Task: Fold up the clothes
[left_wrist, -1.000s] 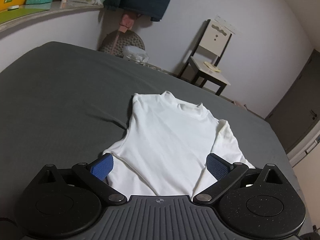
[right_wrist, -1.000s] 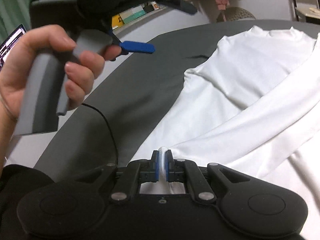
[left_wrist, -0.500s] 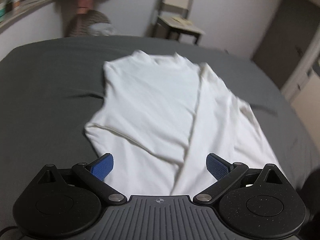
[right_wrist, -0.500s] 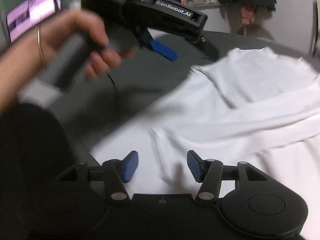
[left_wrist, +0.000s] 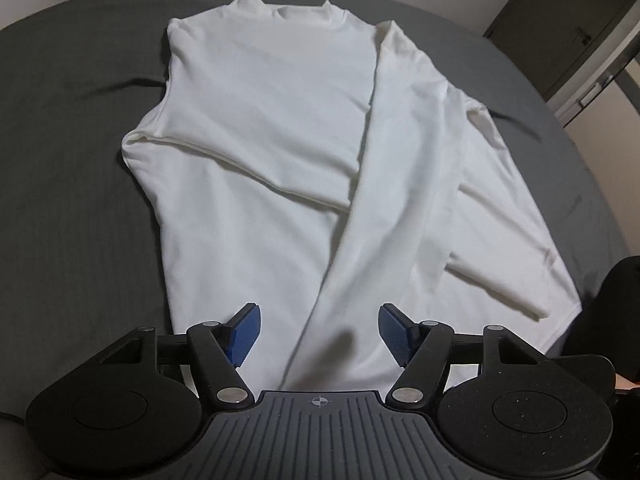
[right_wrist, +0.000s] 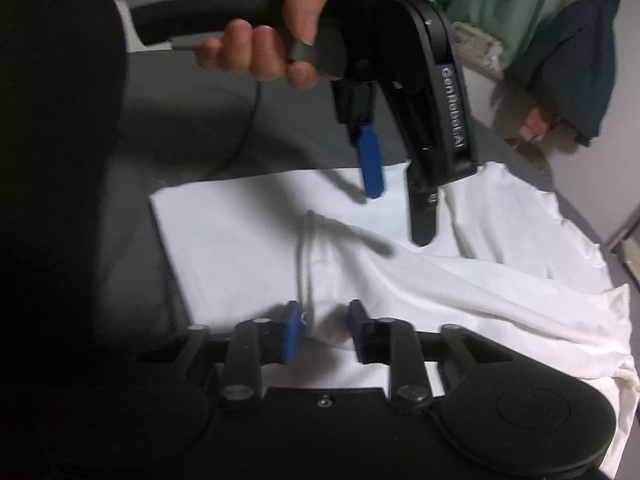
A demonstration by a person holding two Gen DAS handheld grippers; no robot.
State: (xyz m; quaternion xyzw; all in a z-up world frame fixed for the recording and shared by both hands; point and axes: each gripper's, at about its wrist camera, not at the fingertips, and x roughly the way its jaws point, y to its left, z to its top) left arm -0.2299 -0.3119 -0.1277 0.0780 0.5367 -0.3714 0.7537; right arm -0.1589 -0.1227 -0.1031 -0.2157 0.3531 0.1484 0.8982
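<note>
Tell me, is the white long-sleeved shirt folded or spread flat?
Partly folded: the white long-sleeved shirt lies with both sleeves crossed over its body.

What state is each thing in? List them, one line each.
white shirt: lying flat on the bed, both sleeves folded in across the body, not yet folded up.
left gripper: open, holding nothing, over the shirt's hem.
right gripper: open, empty, fabric between the fingers but not pinched.
grey bedsheet: spread out, lightly creased.
door: shut.
</note>
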